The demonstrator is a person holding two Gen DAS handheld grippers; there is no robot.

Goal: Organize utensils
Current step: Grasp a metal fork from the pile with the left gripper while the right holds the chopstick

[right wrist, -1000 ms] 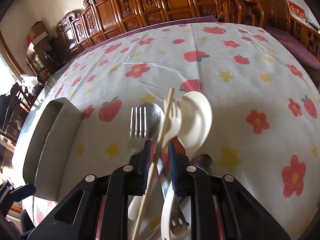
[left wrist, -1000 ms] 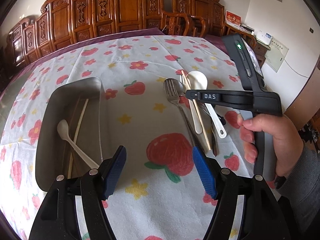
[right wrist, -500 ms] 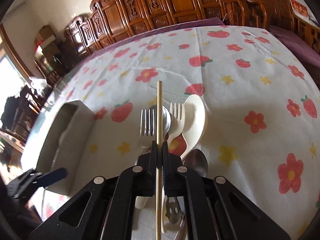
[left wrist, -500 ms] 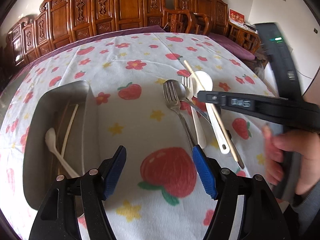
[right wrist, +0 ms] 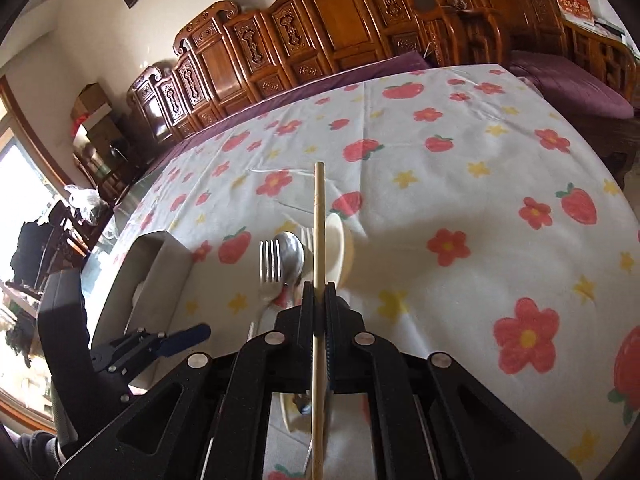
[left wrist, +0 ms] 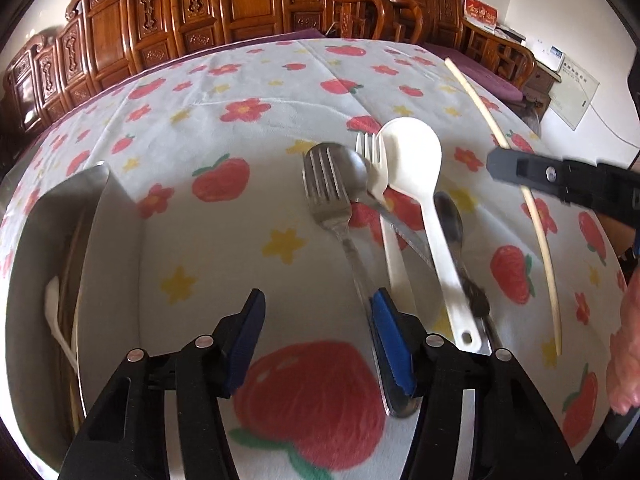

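On the strawberry tablecloth lies a pile of utensils: a metal fork (left wrist: 325, 190), a metal spoon (left wrist: 354, 170), a white plastic fork (left wrist: 376, 168), a white spoon (left wrist: 412, 160) and a dark spoon (left wrist: 450, 216). My right gripper (right wrist: 316, 292) is shut on a wooden chopstick (right wrist: 319, 220) and holds it in the air above the pile; the chopstick (left wrist: 540, 232) also shows in the left wrist view. My left gripper (left wrist: 320, 340) hovers low over the cloth with its jaws closing. The metal fork's handle runs along its right pad; nothing is pinched.
A metal tray (left wrist: 116, 216) stands at the left with a white spoon (left wrist: 56, 316) and chopsticks in it. Carved wooden chairs (right wrist: 320, 40) line the table's far side. A person's hand (left wrist: 624, 364) shows at the right edge.
The right gripper closed on the chopstick and lifted it off the pile. The left gripper moved lower and nearer the utensils, and its jaws narrowed.
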